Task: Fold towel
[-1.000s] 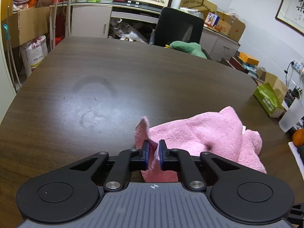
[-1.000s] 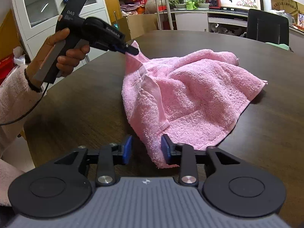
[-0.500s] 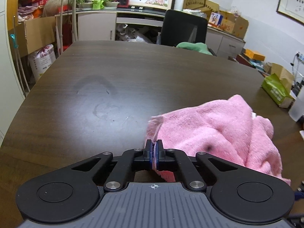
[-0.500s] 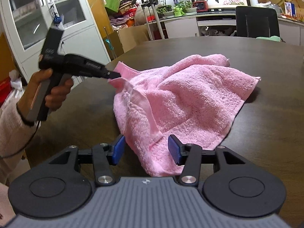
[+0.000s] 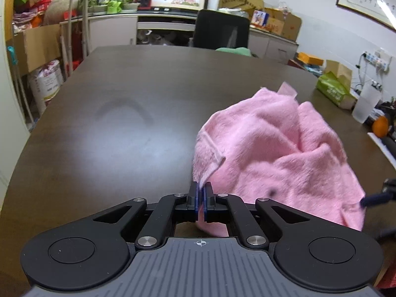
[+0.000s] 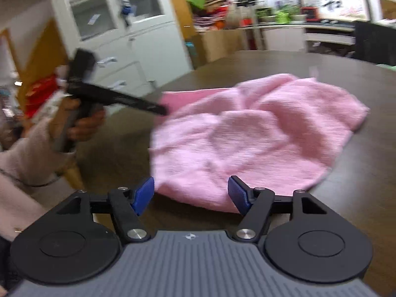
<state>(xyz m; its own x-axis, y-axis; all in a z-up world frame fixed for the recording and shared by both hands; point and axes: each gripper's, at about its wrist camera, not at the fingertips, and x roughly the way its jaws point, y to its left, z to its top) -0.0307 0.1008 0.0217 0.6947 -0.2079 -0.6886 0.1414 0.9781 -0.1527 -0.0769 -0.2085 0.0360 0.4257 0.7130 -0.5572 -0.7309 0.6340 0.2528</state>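
Pink towel [image 5: 272,158], crumpled in a loose heap on dark brown table [image 5: 123,113], toward its right side in the left wrist view. Left of the heap: bare tabletop with a faint ring mark. At the heap's near left edge: left gripper [image 5: 201,199], jaws closed nearly together on the towel's hemmed corner, a strip of pink cloth pinched between the blue pads. Further right, beyond the heap: green packet [image 5: 334,90], translucent cup [image 5: 365,104] and orange fruit [image 5: 380,126] along the table's right edge. At the far end: black office chair [image 5: 221,32].

Right wrist view, blurred: at left, a hand [image 6: 84,123] in a pale fuzzy sleeve gripping the left gripper's black handle, its tip meeting the towel's far left corner, that corner drawn out and lifted off the table. Centre: towel mounded across the tabletop. Lower centre: right gripper [image 6: 191,195], jaws wide apart and just been opening, towel's near edge lying between the blue pads, neither pad pressing on it. Right: bare dark table past the towel's far corner.
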